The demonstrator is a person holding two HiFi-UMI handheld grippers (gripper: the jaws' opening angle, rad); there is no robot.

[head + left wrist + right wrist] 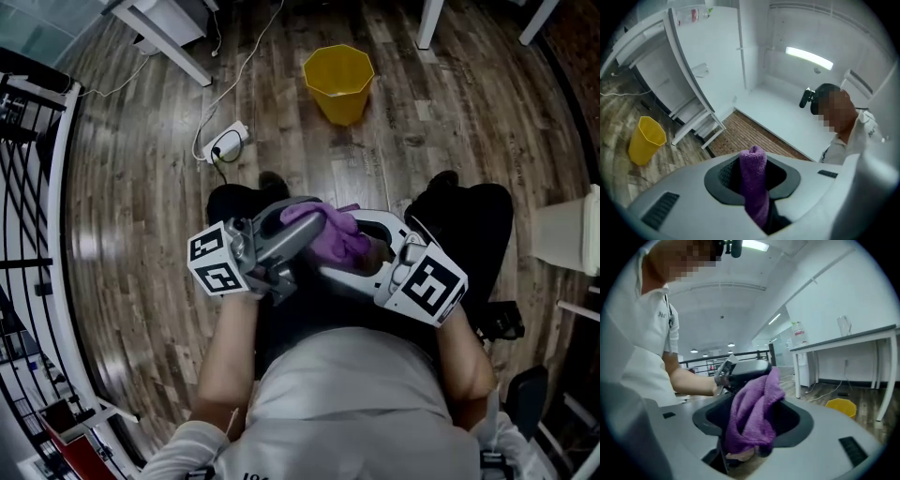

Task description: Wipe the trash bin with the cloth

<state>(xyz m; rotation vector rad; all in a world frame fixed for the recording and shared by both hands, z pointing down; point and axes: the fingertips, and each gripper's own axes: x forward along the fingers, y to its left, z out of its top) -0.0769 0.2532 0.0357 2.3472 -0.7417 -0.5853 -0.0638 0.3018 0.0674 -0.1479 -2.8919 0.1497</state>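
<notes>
The purple cloth [330,232], likely soft, light and floppy and best held by a bunched fold, is pinched by both the left hand-held gripper [298,230] and the right hand-held gripper [367,246], well apart from the yellow trash bin [339,82].

White shirt, dark trousers, two grey grippers

The short-sleeved white shirt [347,394] has small dark lettering on the chest, and the trousers [469,225] are black. The left gripper [281,234] and right gripper [375,246] have smooth pale-grey shells with black recesses and dark slots. Each carries a white cube [220,258] with black square markers.
</notes>
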